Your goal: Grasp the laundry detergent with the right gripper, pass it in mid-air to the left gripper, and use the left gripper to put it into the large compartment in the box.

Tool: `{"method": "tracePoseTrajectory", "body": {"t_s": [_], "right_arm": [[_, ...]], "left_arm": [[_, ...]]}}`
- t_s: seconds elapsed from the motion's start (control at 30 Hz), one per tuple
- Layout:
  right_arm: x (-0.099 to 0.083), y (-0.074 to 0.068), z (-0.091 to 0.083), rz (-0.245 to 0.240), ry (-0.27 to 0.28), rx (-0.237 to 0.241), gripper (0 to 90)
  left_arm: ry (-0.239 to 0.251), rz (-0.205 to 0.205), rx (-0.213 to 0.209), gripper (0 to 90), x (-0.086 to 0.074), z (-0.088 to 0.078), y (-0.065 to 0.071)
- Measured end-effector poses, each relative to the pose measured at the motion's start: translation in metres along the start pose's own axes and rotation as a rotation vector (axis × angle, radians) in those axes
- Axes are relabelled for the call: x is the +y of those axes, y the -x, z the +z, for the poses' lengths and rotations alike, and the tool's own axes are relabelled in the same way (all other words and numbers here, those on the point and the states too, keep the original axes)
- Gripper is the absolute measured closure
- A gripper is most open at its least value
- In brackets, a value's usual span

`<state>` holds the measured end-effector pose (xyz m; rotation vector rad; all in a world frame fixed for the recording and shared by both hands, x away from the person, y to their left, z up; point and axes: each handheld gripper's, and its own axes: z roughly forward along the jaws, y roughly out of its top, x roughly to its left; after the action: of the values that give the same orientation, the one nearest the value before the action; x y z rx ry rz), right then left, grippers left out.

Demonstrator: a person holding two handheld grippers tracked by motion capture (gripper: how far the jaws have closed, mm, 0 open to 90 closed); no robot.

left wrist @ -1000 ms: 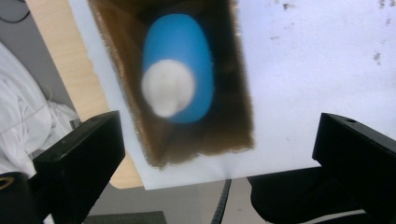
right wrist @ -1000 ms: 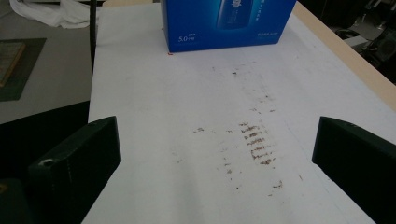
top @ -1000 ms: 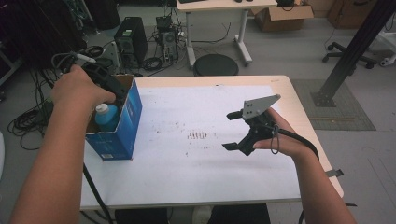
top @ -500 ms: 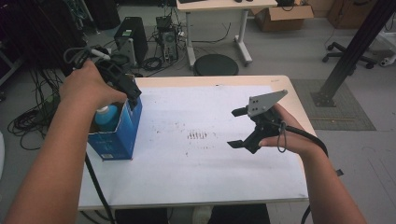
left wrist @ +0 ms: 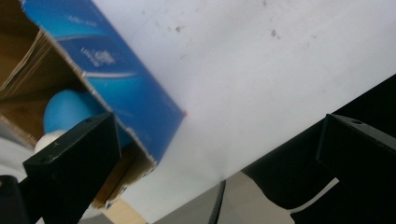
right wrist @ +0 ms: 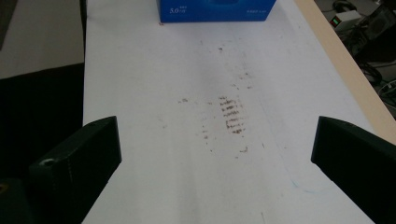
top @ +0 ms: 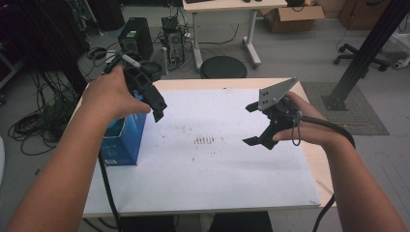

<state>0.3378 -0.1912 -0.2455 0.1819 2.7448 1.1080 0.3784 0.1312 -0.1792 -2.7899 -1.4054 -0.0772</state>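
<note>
An open blue cardboard box (top: 121,142) stands at the left edge of the white-covered table (top: 217,183). Inside it lies a blue rounded object (left wrist: 65,109) with a white part beside it. My left gripper (top: 155,107) hovers above the box's right rim, over the sheet. In the left gripper view its jaws (left wrist: 219,130) stand wide and have just finished opening, nothing between them. My right gripper (top: 250,124) hangs in the air over the right half of the table, tilted, open and empty. The box (right wrist: 215,11) lies far ahead of it (right wrist: 215,135).
Dark smudges (top: 205,140) mark the middle of the sheet. A black cable (top: 107,193) hangs past the table's front left edge. On the floor behind the table are computer towers (top: 135,41), a round stool (top: 223,67) and tangled cables (top: 34,125).
The left hand has lifted its gripper off the box and carried it to the right, over the box's rim. The right gripper has risen a little.
</note>
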Motion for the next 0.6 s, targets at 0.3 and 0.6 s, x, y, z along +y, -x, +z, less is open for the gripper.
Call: {"method": "tracePoseTrajectory", "body": {"t_s": [0.3, 0.6], "right_arm": [[0.009, 0.012, -0.009, -0.028, -0.131, -0.004, 2.0], [0.008, 0.023, -0.005, -0.058, -0.255, 0.024, 2.7]], "left_arm": [[-0.002, 0.119, -0.022, 0.2, 0.011, 0.006, 0.022], [-0.021, 0.247, -0.068, 0.2, 0.023, 0.019, 0.038]]}}
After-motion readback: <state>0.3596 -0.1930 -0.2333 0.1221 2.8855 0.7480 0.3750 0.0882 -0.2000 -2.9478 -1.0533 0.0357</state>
